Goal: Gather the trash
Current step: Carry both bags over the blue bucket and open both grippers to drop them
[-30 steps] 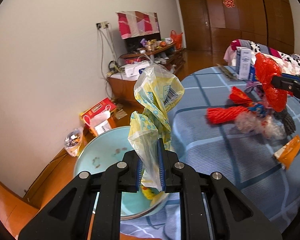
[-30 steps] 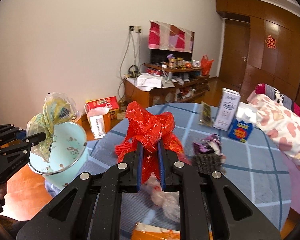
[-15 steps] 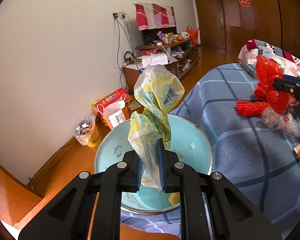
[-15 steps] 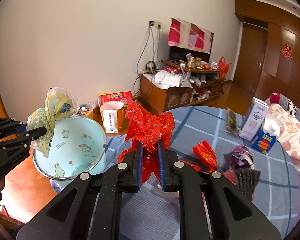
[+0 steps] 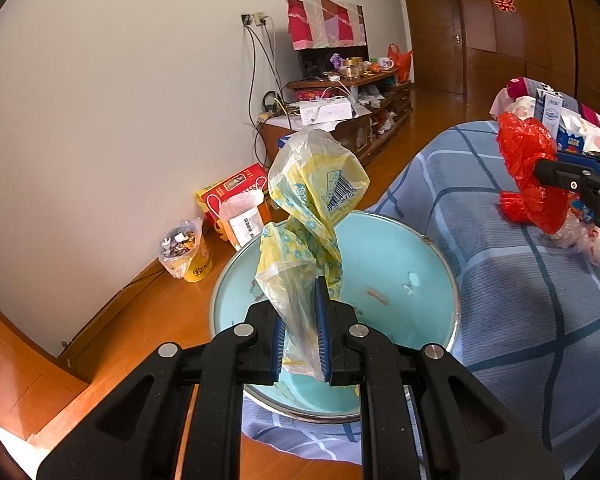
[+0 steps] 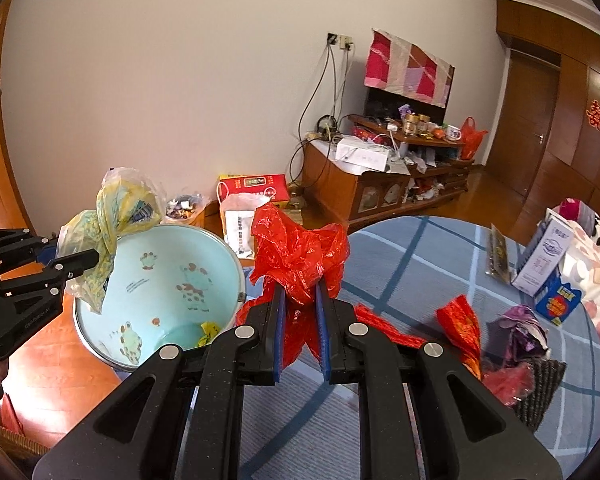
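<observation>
Both hand-held grippers (image 5: 302, 320) (image 6: 300, 316) around bags (image 5: 308, 216) (image 6: 300, 252).

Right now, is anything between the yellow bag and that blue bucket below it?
No. In the left wrist view the yellow bag, clamped in the left gripper, hangs over the bucket with only air between.

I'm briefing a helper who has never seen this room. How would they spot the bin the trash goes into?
Find the round table with the blue plaid cloth. At its edge on the wall side sits the pale blue bin, open-topped with cartoon animals printed inside. The floor's small yellow tub is bag-lined and already full.
</observation>
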`<control>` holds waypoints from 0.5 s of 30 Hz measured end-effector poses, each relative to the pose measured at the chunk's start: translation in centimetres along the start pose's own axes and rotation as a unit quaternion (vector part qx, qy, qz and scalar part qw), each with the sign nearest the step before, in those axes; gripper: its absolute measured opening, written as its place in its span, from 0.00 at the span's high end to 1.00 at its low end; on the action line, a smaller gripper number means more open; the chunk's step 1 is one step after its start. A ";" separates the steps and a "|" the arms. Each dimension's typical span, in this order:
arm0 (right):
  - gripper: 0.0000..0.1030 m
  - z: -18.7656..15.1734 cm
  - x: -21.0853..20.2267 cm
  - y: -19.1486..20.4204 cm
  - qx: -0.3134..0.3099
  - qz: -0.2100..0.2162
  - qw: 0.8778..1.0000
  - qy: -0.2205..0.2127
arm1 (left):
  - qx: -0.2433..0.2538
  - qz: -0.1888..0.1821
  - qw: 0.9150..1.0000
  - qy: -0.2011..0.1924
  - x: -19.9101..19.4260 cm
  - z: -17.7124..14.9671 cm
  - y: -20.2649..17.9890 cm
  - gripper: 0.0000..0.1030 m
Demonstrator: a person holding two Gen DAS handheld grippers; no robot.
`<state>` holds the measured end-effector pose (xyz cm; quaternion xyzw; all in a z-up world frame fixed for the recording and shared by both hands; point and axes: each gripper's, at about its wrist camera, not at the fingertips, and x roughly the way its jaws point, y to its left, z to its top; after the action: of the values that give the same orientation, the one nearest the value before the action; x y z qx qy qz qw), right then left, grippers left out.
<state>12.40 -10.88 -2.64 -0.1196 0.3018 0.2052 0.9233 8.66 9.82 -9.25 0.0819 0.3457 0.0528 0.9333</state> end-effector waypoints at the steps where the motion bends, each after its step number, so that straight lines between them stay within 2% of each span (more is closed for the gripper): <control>1: 0.86 0.1 0.2 0.2 -0.002 0.002 1.000 0.001 | -0.001 0.002 1.000 0.000 0.1 0.1 0.0 0.87; 15: 0.86 0.9 2.0 2.2 -0.021 0.019 1.000 0.012 | -0.017 0.021 1.000 0.010 1.3 -0.2 1.7 0.87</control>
<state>13.34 -7.95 -3.39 -0.1356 0.3110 0.2277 0.9127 9.45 11.72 -9.86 0.0727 0.3528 0.0793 0.9295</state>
